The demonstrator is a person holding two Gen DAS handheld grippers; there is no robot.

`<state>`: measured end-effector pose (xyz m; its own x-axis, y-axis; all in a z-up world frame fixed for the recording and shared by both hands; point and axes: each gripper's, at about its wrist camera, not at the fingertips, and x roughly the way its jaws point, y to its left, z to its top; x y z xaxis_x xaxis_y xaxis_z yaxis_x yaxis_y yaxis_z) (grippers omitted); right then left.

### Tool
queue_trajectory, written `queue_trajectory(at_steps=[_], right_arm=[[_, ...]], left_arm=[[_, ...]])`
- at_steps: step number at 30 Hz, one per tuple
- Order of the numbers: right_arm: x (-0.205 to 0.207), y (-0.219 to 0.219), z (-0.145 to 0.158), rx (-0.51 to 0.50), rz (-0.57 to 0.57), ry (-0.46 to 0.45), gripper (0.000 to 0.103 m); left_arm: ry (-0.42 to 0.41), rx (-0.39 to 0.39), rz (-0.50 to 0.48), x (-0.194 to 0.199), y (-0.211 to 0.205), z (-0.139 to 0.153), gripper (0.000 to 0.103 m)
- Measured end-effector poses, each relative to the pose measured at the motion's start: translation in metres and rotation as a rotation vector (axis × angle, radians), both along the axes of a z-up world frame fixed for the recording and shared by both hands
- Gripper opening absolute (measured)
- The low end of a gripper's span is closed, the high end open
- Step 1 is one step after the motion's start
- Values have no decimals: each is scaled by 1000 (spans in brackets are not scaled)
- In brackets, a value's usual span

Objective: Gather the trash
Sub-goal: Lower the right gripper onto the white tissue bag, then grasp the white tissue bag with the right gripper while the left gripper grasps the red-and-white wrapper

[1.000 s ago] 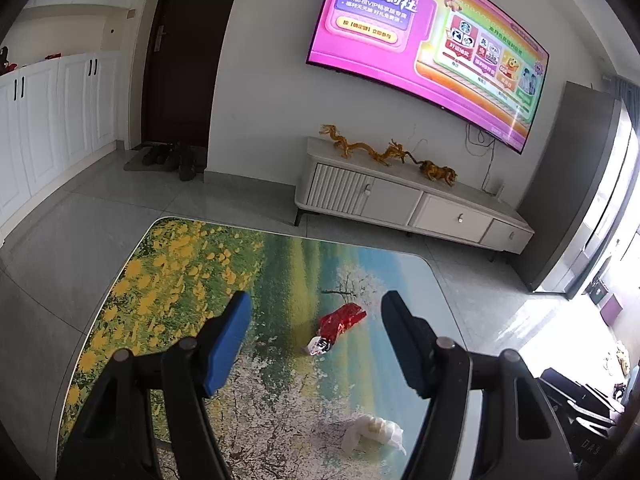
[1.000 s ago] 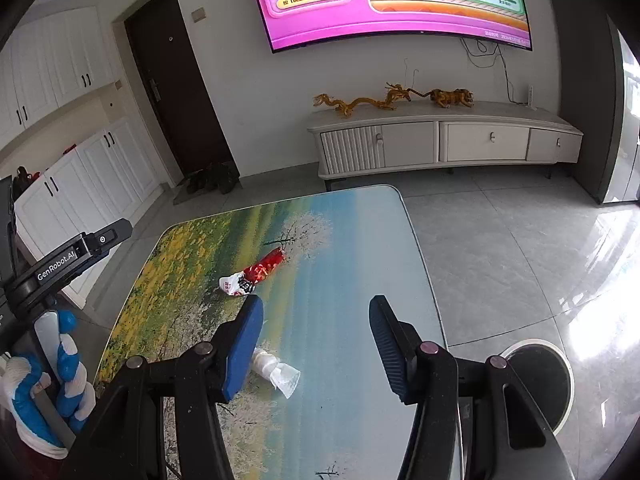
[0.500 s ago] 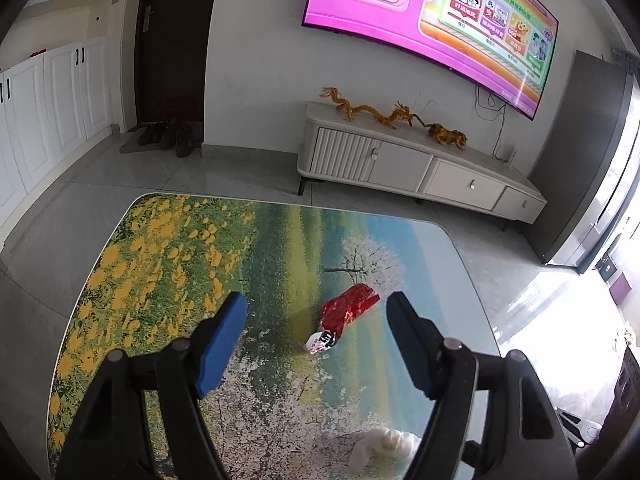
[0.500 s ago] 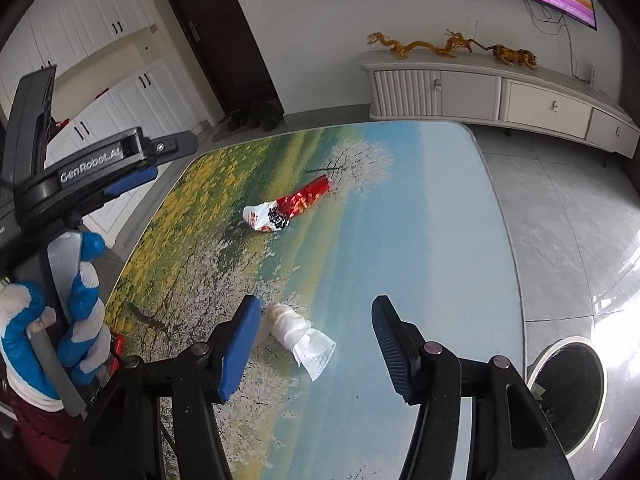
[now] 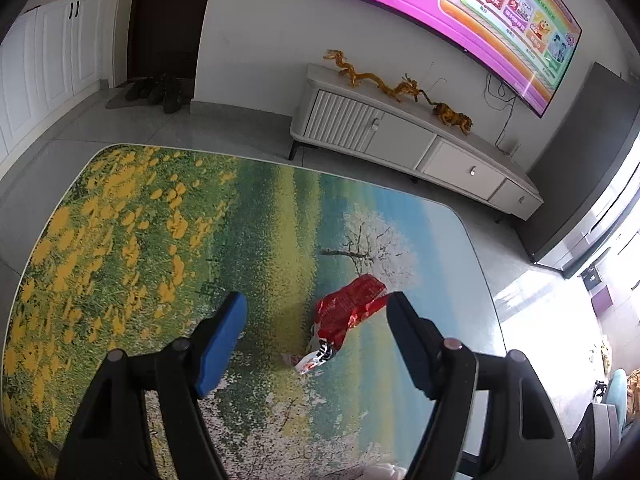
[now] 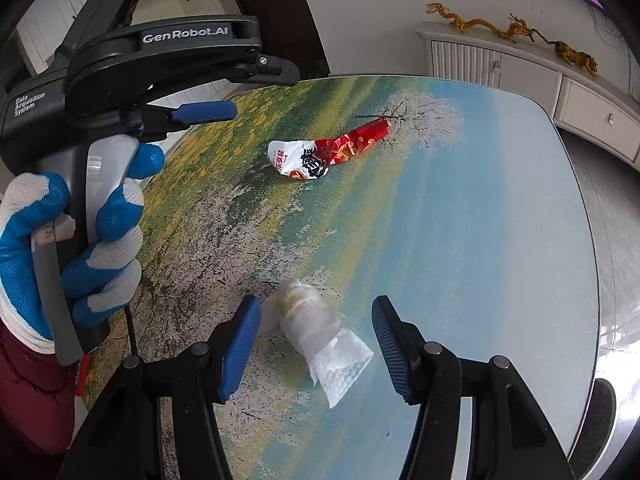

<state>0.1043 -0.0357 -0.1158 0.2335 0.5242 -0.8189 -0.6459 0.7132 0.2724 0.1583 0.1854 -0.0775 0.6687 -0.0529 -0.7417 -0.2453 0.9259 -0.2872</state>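
Observation:
A crumpled red and white snack wrapper lies on the landscape-print table; it also shows in the right wrist view. My left gripper is open and hovers over it, the wrapper between its fingers. A crumpled white tissue lies near the table's front. My right gripper is open and straddles the tissue, just above the table. The left gripper with its gloved hand shows at the left of the right wrist view.
A round dark bin stands on the floor beyond the table's right edge. A white TV cabinet with golden dragon figures and a wall TV stand behind the table. Shoes lie by the door.
Both grippers have moved forward and down toward the table. The left now frames the red wrapper closely; the right has closed in over the white tissue. Both stay open.

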Motion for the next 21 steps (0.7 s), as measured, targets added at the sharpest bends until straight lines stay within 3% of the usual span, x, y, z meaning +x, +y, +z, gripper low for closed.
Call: queue_trajectory(at_steps=[4, 10, 15, 18, 21], right_arm=[[3, -4, -6, 17, 16, 18, 50], [1, -5, -12, 22, 53, 16, 28], [0, -11, -11, 37, 50, 17, 20], [-1, -15, -11, 40, 41, 12, 18], [0, -22, -10, 51, 18, 13, 17]], left_arm=[[38, 37, -28, 15, -14, -18, 71], [87, 79, -28, 30, -25, -41, 71], [123, 97, -45, 38, -32, -58, 70], [120, 128, -69, 38, -41, -61, 64], [113, 148, -86, 37, -48, -61, 51]])
